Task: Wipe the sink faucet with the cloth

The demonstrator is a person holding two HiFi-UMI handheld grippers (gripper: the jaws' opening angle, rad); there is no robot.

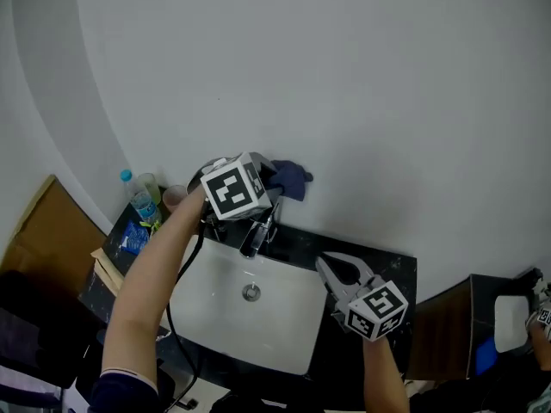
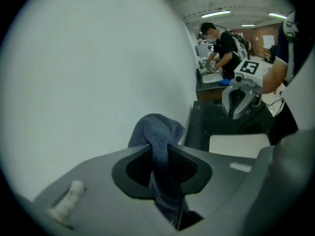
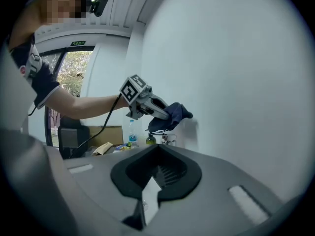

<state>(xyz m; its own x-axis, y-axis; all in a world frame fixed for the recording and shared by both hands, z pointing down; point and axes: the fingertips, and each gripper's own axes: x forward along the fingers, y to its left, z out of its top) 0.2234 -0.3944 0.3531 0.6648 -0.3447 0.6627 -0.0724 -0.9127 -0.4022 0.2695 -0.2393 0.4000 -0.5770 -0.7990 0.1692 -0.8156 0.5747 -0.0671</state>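
Head view: soft, even indoor light on the pale wall [image 1: 344, 76], falling to near-black in the lower corners, no glare. Left gripper view: fisheye circle with black corners, ceiling strip lights [image 2: 216, 14] glowing upper right, the cloth [image 2: 157, 132] and left claw [image 2: 160, 154] soft-focused up close. Right gripper view: same round vignette, daylight through a window [image 3: 69, 68] at left, faint cloth shadow on the wall.

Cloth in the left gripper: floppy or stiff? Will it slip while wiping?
Probably floppy: the cloth bunches and folds over past the left gripper. Likely light, since one pinched fold carries all of it. Slipping seems unlikely: its surface looks fuzzy and the gripper is shut tight on it.
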